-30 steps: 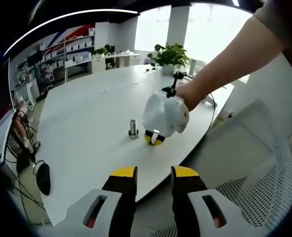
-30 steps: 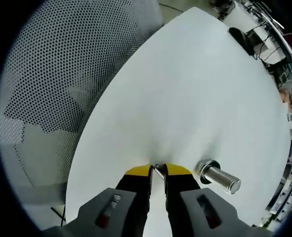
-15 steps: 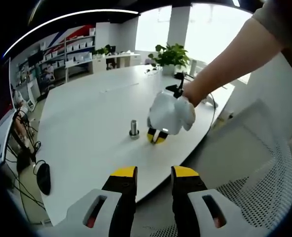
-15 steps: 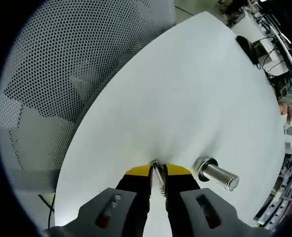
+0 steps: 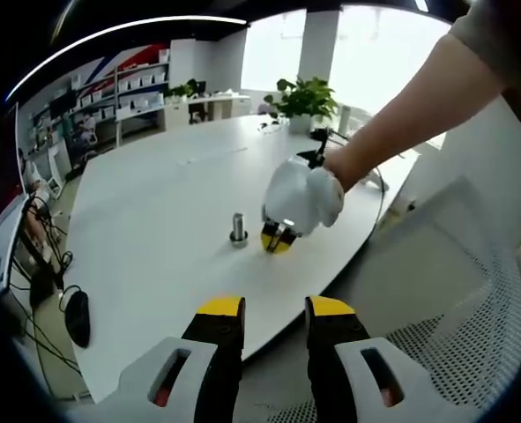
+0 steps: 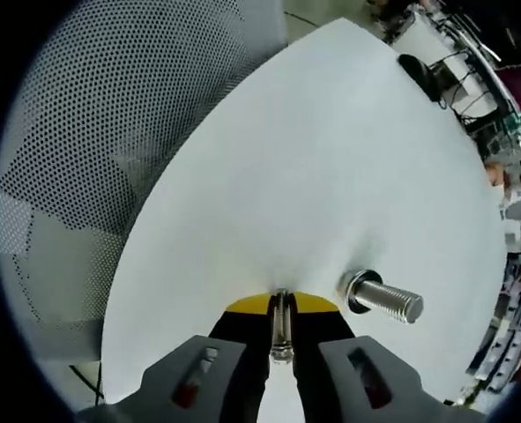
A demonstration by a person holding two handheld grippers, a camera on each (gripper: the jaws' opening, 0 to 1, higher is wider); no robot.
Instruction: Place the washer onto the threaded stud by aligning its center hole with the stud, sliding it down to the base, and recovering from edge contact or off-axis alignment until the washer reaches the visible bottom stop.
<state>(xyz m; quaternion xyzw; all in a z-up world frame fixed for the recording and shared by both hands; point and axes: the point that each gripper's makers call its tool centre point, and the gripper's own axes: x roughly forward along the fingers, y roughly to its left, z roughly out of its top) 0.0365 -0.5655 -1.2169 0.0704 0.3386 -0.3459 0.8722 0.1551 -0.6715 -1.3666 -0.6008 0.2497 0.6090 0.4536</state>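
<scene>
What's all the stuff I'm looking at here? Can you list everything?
table: one, white, large and oval.
threaded stud: one, silver, upright on the table, beside the right tongs.
washer: one, silver, edge-on between the right tongs' jaws.
mesh chair: one, white, at the table's edge.
potted plant: one, green, far end of table.
computer mouse: one, black, left of the table.
shelves: white, at the far wall.
left tongs: yellow tips, jaws apart, holding nothing.
right tongs: yellow tips, gripping the washer.
person's arm: one, reaching over the table.
</scene>
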